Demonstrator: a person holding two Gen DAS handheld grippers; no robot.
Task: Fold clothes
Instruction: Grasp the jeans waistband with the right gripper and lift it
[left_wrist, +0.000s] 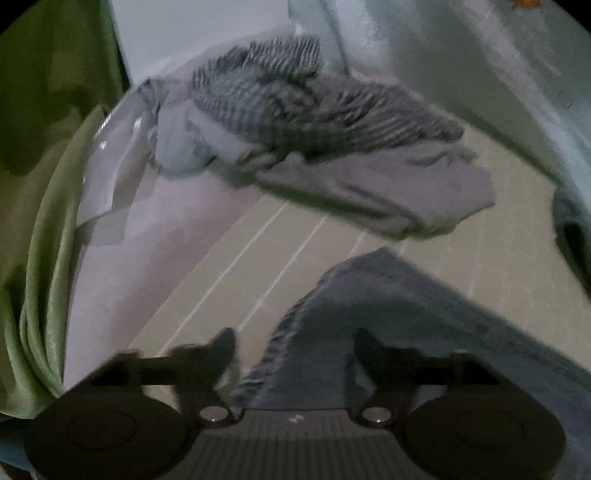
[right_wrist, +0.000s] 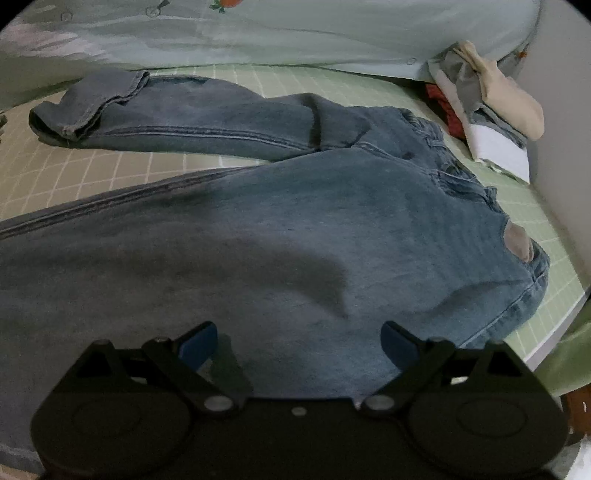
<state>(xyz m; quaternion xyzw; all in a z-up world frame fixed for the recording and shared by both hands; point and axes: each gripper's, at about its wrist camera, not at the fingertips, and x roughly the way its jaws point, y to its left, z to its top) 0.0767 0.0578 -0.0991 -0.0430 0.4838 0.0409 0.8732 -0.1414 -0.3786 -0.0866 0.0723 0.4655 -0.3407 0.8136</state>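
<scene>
Blue jeans (right_wrist: 295, 206) lie spread on the green checked bed sheet (right_wrist: 74, 173), waistband to the right and one leg folded back toward the far left. My right gripper (right_wrist: 299, 345) hovers open over the seat of the jeans, nothing between its blue pads (right_wrist: 199, 347). In the left wrist view a leg end of the jeans (left_wrist: 406, 314) lies on the sheet under my left gripper (left_wrist: 295, 350). That gripper stands open; the denim edge runs between its fingers, and the pads do not press on it.
A loose pile of striped and grey clothes (left_wrist: 314, 140) lies further along the sheet (left_wrist: 258, 258). A green curtain (left_wrist: 44, 184) hangs at the left. Folded clothes (right_wrist: 491, 107) are stacked at the far right by the wall. A pale quilt (right_wrist: 295, 33) runs along the back.
</scene>
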